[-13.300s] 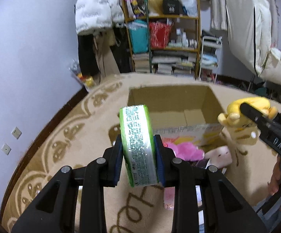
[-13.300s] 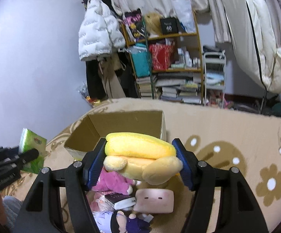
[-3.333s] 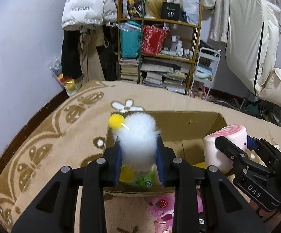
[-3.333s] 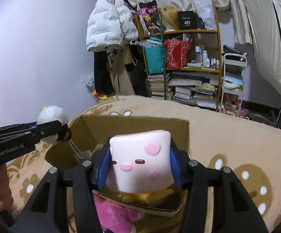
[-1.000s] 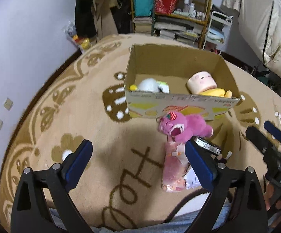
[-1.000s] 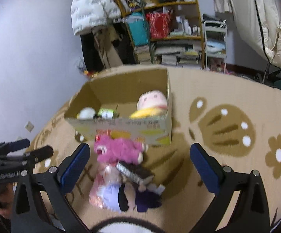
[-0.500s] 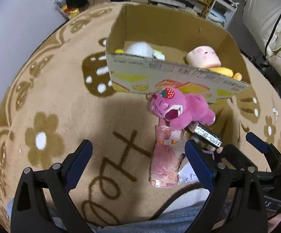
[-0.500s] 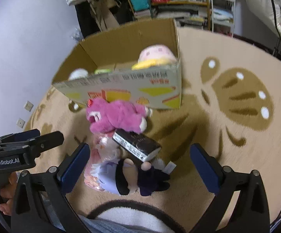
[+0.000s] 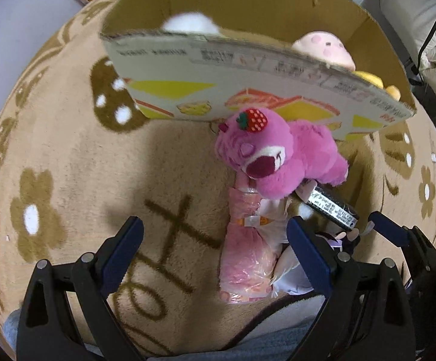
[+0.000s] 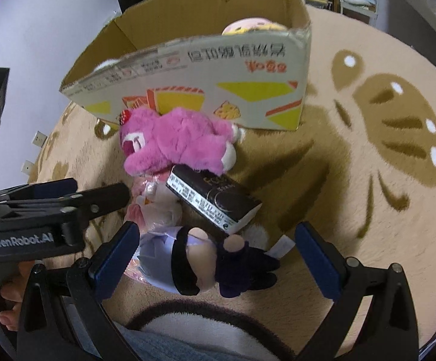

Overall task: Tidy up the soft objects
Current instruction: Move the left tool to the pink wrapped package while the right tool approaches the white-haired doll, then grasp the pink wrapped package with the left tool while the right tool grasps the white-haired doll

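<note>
Carpet (image 9: 67, 156): pink bear (image 9: 278, 156) overlaps dark box (image 10: 215, 201); cardboard box (image 9: 248, 69) hides contents.

The near wall of the cardboard box (image 9: 248, 69) hides most of what lies inside it: from my left wrist I see only the top of a white fluffy thing (image 9: 189, 24), blurred, the crown of a pink-spotted plush (image 9: 323, 48) and a yellow bit (image 9: 368, 78) at the rim. The pink bear (image 10: 182, 141) covers the upper end of the pink plastic-wrapped packet (image 9: 248, 252), and the black carton (image 10: 212, 201) lies over the doll (image 10: 194, 258), whose face I cannot make out. My own left finger (image 9: 308, 255) hides part of what may be that doll's pale clothing. The small print on the carton is too small to read.
</note>
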`<state>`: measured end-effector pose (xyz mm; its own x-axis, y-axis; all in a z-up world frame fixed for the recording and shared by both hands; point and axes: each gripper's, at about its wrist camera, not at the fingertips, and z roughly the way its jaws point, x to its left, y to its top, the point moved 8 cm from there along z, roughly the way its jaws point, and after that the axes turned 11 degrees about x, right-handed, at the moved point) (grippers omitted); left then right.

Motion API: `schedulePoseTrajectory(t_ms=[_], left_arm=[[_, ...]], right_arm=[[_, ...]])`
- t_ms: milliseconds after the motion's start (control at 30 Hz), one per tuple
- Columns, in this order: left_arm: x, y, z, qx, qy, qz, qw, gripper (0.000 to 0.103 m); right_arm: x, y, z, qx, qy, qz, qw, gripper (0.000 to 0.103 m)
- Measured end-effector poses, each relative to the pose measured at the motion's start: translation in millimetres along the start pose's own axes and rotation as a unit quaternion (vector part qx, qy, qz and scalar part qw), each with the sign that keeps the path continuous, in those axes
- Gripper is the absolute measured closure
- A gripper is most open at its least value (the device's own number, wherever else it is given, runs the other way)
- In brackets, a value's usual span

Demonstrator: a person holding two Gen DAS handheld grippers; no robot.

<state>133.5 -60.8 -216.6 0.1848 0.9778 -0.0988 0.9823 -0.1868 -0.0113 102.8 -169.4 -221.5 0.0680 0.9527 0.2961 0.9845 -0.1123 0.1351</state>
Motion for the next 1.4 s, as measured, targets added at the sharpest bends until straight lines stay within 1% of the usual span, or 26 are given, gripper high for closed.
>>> schedulePoseTrajectory(t_ms=[267, 467, 600, 733, 867, 1033, 1200, 1233, 1333, 1367, 1400], left_arm=[[-11.2, -0.2, 19.4, 0.025, -0.011, 0.009, 0.9996, 0.008], [-20.1, -2.2, 36.5, 0.042, -0.007, 0.011, 0.9991, 0.008], [-22.6, -1.5, 43.4, 0.042, 0.007, 0.012, 0.9990, 0.008], [-25.8, 3.5, 51.6, 0.046, 0.010, 0.011, 0.9988, 0.008], [-29.1, 3.5, 50.8, 0.044, 0.012, 0.012, 0.9989, 0.008], [-25.8, 3.4, 52.5, 0.042, 0.019, 0.014, 0.9988, 0.008], [-19.3, 3.0, 57.1, 0.042, 0.017, 0.011, 0.9989, 0.009], [-19.4, 2.7, 57.2, 0.041, 0.021, 0.013, 0.9988, 0.010], [-16.9, 0.8, 58.1, 0.040, 0.029, 0.018, 0.9986, 0.017], [-16.5, 0.4, 57.8, 0.043, 0.030, 0.021, 0.9984, 0.023], [-16.5, -0.1, 56.4, 0.044, 0.029, 0.022, 0.9983, 0.031]], right_arm=[[8.2, -4.1, 11.4, 0.022, 0.013, -0.010, 1.000, 0.000], [12.5, -5.9, 26.3, 0.042, -0.007, -0.021, 0.999, 0.000], [14.7, -4.8, 37.2, 0.055, -0.004, -0.016, 0.998, 0.000], [15.1, -6.4, 44.2, 0.067, 0.004, -0.010, 0.998, 0.000], [11.9, -8.8, 49.4, 0.078, 0.019, 0.002, 0.997, 0.000], [15.7, -10.4, 50.7, 0.078, 0.012, -0.002, 0.997, 0.000], [15.4, -14.3, 49.3, 0.082, 0.011, -0.007, 0.997, 0.000], [15.2, -13.9, 48.7, 0.080, 0.009, -0.007, 0.997, 0.000], [17.4, -14.0, 46.2, 0.073, 0.002, -0.013, 0.997, 0.000], [15.9, -14.2, 44.3, 0.072, 0.002, -0.014, 0.997, 0.000], [15.9, -13.8, 44.1, 0.071, 0.003, -0.013, 0.997, 0.000]])
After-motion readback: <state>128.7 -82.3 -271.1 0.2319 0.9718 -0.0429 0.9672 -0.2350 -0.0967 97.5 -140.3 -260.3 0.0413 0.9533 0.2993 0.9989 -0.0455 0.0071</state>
